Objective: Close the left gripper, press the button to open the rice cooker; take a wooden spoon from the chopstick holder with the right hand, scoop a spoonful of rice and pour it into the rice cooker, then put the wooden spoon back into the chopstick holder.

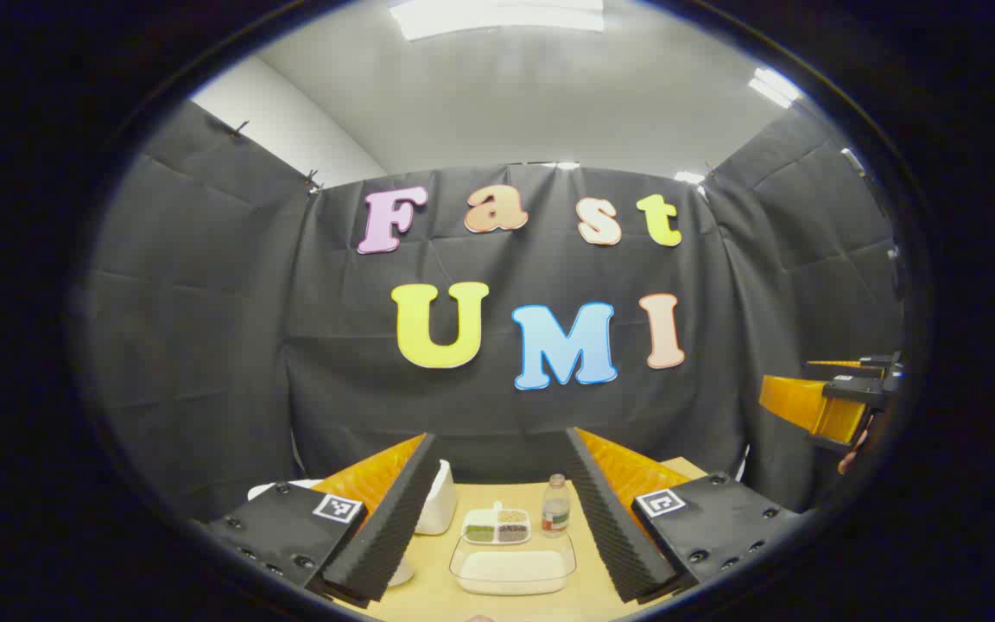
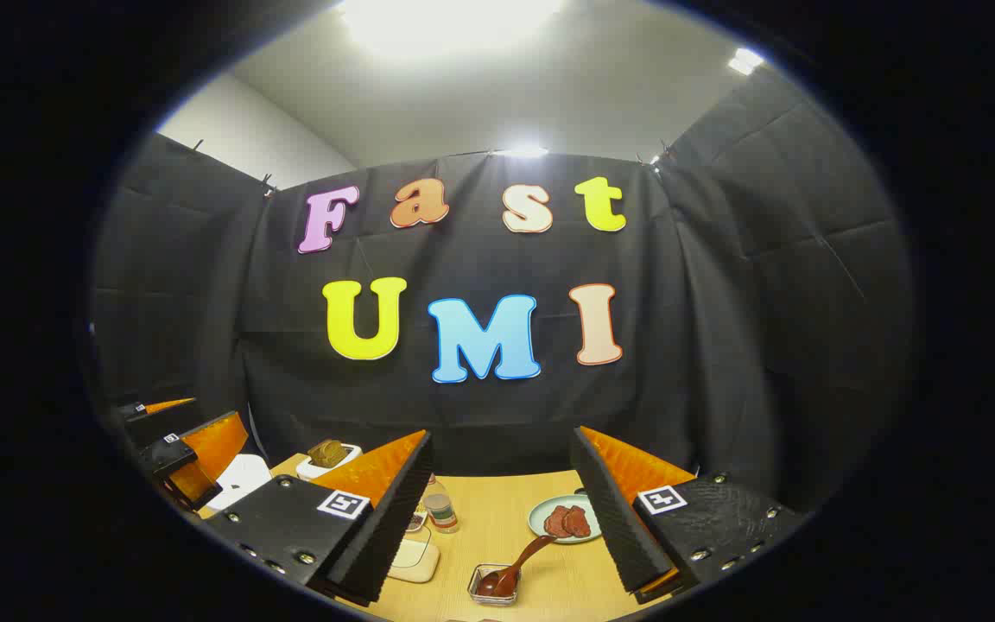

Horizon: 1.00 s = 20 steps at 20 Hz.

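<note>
Right gripper view: both tools wide, bottle (image 2: 440, 510) and plate (image 2: 542, 518) near wooden spoon (image 2: 515, 561) in its holder (image 2: 480, 587).

On the table (image 1: 588, 583), a clear container (image 1: 512, 570) lies nearest, with a divided tray (image 1: 497, 525) behind it and a bottle (image 1: 554, 506) to that tray's right. At the left stands what appears to be the rice cooker (image 1: 439, 505). Farther right, a wooden spoon (image 2: 515, 563) rests in a small holder (image 2: 491, 592), a plate (image 2: 554, 518) behind it.
</note>
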Motion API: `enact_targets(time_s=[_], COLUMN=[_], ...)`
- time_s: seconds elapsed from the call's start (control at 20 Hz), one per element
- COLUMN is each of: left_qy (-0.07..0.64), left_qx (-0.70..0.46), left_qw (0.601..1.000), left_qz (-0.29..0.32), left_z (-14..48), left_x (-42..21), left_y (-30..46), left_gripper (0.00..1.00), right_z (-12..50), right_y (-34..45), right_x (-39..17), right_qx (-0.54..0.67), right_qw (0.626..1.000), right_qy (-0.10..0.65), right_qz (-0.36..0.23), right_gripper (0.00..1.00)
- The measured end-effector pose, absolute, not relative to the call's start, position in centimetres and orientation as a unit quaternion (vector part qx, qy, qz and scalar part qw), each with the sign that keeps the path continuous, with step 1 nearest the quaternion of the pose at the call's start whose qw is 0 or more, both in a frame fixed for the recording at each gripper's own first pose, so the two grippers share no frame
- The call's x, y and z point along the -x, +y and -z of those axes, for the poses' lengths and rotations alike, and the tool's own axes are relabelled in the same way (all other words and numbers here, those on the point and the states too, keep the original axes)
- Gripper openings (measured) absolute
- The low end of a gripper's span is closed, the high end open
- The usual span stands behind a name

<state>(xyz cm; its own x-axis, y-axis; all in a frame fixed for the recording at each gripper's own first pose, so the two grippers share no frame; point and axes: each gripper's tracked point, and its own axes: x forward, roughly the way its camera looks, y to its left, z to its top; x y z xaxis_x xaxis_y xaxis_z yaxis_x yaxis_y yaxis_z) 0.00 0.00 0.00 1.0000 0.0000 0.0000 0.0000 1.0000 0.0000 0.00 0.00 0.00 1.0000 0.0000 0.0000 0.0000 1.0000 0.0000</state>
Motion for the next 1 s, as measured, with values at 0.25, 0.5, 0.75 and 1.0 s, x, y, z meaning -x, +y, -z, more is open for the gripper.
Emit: enact_targets(time_s=[0.25, 0.5, 0.75, 1.0], left_qy=[0.004, 0.009, 0.01, 0.018], left_qx=[0.008, 0.011, 0.013, 0.029], left_qw=[1.0, 1.0, 0.999, 0.999], left_qz=[-0.023, -0.027, -0.036, -0.039], left_z=[0.5, 1.3, 1.9, 2.9], left_x=[0.6, 0.3, 0.4, 0.1], left_y=[1.2, 1.0, 1.6, 2.8], left_gripper=[0.98, 0.99, 0.99, 0.99], right_z=[0.6, 0.6, 1.0, 1.5], right_y=[0.8, 0.6, 0.1, -0.4], right_x=[-0.1, -0.4, -0.4, -0.6], right_qx=[0.002, 0.002, 0.003, 0.001], right_qw=[1.0, 1.0, 1.0, 1.0], right_qy=[0.012, 0.009, 0.012, 0.016], right_qz=[-0.016, -0.021, -0.022, -0.021], right_gripper=[0.97, 0.97, 0.97, 0.97])
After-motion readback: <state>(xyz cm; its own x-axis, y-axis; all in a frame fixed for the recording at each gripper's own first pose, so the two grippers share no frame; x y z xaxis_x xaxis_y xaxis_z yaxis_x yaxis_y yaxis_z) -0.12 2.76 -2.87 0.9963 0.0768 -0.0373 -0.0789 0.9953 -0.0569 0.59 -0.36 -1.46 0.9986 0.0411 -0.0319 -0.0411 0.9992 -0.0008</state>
